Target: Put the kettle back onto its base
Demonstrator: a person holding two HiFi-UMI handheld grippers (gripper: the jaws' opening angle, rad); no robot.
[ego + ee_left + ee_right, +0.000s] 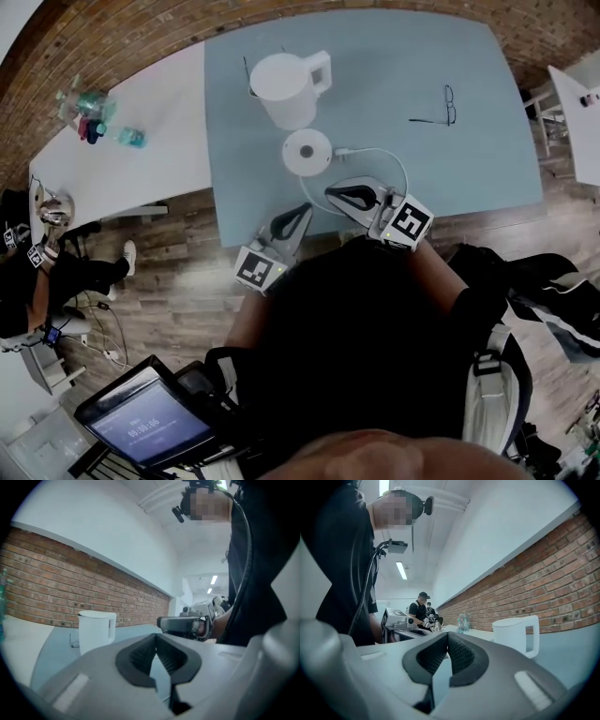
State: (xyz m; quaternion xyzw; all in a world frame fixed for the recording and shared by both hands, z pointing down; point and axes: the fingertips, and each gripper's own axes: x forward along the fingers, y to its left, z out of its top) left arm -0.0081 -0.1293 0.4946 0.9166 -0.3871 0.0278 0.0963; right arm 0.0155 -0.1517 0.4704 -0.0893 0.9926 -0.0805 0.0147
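Observation:
A white kettle (286, 86) stands upright on the blue-grey table (469, 169), handle to the right. Its round white base (307, 152) lies just in front of it, apart from it and bare. At the table's near edge my left gripper (304, 207) and right gripper (329, 192) are both shut with nothing in them. Their tips are close together, a little nearer than the base. In the left gripper view the kettle (96, 630) stands ahead to the left, past the shut left gripper (156, 635). In the right gripper view the kettle (516, 634) stands to the right of the shut right gripper (447, 634).
The base's white cord (380, 155) loops toward the near edge, by my right gripper. Black glasses (445, 105) lie at the table's right. A white table (141, 131) at the left carries several bottles (89, 105). A seated person (47, 272) is at the far left.

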